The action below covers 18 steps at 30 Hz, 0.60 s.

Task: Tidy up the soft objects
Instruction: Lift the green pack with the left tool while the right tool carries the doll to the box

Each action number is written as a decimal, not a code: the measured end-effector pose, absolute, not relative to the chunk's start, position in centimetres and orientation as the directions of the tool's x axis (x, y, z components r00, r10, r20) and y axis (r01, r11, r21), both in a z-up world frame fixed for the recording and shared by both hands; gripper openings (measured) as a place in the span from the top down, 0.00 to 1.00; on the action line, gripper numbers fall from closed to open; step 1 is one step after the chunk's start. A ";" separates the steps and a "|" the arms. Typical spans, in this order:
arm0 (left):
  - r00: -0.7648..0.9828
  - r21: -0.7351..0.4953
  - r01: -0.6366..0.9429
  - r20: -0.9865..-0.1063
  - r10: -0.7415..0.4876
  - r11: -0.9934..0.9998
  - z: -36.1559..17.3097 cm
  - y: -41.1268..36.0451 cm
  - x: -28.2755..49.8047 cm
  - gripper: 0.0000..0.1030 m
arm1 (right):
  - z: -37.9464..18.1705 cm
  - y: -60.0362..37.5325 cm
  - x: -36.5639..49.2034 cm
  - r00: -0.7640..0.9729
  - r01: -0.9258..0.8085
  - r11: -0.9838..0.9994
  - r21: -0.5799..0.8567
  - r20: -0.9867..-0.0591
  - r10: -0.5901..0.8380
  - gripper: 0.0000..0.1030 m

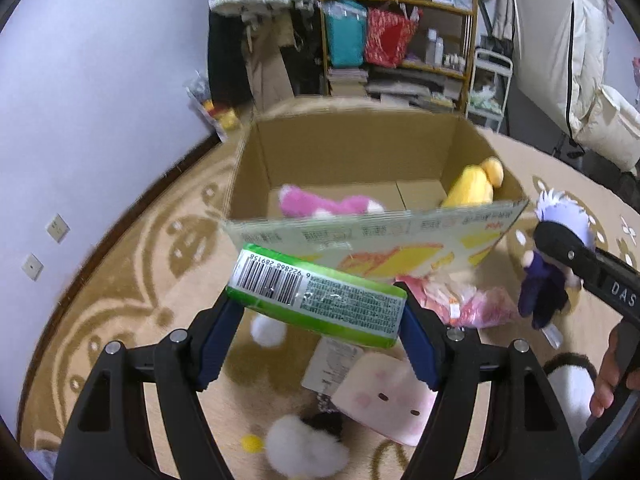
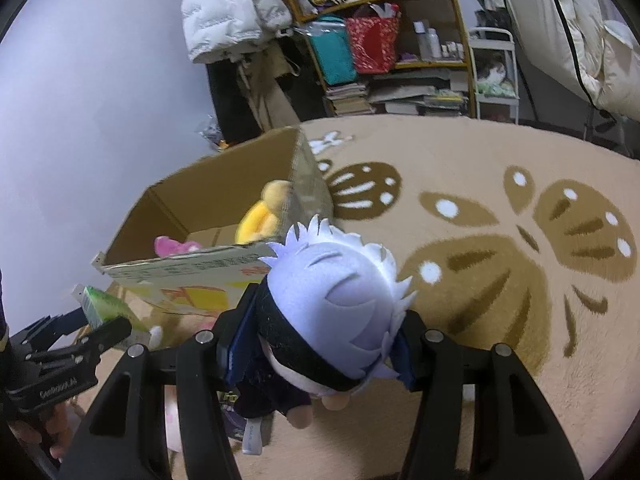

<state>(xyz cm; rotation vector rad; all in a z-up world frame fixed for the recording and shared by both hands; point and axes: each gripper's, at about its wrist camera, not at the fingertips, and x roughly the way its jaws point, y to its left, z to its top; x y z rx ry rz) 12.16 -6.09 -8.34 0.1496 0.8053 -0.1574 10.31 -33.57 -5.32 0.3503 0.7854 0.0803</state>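
Note:
My left gripper is shut on a green tissue pack with a barcode, held above the carpet in front of an open cardboard box. Inside the box lie a pink plush and a yellow plush. My right gripper is shut on a white-haired doll in dark clothes, gripped by the head; in the left wrist view the doll hangs right of the box. On the carpet below lie a pink square plush, a white fluffy plush and a pink packet.
The box stands on a beige patterned carpet near the white wall. Behind it are a wooden shelf with bags and books, hanging coats and a white rack. A hand holds the right gripper's handle.

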 end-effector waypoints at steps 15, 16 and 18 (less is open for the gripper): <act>0.791 0.041 0.111 -0.609 -0.063 0.993 -3.4 -3.3 12.5 0.29 | -0.7 -31.7 9.0 0.799 -0.030 0.948 0.317 -0.563 0.213 0.41; 0.794 0.043 0.107 -0.605 -0.060 0.993 -3.3 -3.3 12.7 0.28 | -0.6 -31.6 9.1 0.801 -0.032 0.948 0.315 -0.559 0.213 0.41; 0.801 0.063 0.102 -0.597 -0.044 0.993 -3.2 -3.3 13.0 0.28 | -0.5 -31.5 9.4 0.802 -0.036 0.948 0.318 -0.557 0.217 0.41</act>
